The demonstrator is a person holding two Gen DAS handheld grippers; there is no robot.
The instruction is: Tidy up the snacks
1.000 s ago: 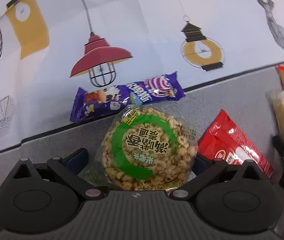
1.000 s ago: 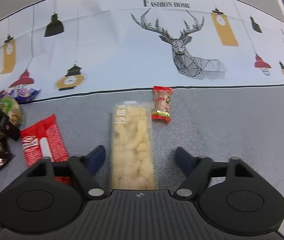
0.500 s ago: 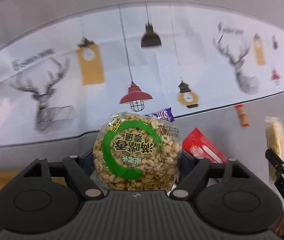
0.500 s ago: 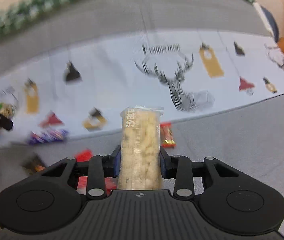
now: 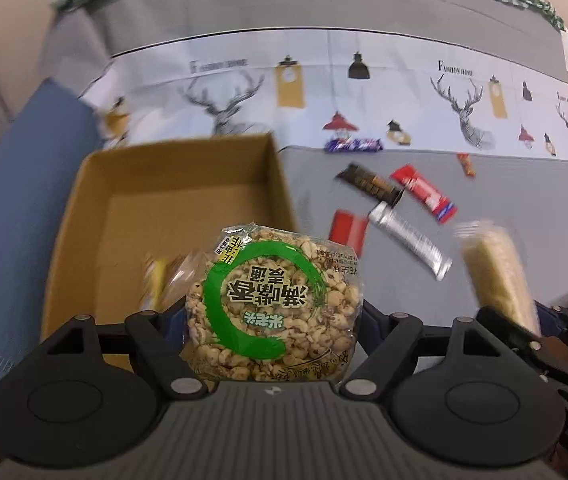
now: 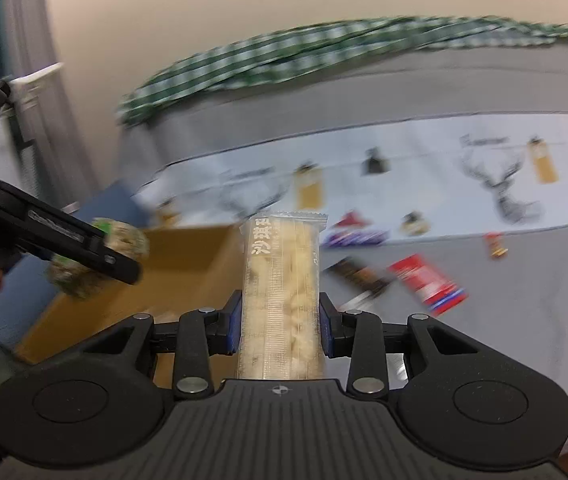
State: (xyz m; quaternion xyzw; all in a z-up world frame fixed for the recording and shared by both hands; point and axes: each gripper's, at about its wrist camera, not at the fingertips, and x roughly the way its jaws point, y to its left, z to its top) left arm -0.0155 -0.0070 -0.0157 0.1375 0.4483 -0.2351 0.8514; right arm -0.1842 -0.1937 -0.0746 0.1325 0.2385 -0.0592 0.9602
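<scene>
Scattered snacks (image 5: 421,194) beside cardboard box (image 5: 172,188)

One cardboard box (image 5: 172,184), two held snack packs (image 5: 274,308) (image 6: 282,300), six loose wrapped snacks (image 5: 419,190)

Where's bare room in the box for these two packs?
Free: the cardboard box floor toward its far and left walls. Crowded: the near part, where a yellow-wrapped snack lies beside the round puffed-grain pack in the left gripper. Right gripper holds the long rice-crisp bar; wrappers clutter the grey cloth right of the box.
</scene>
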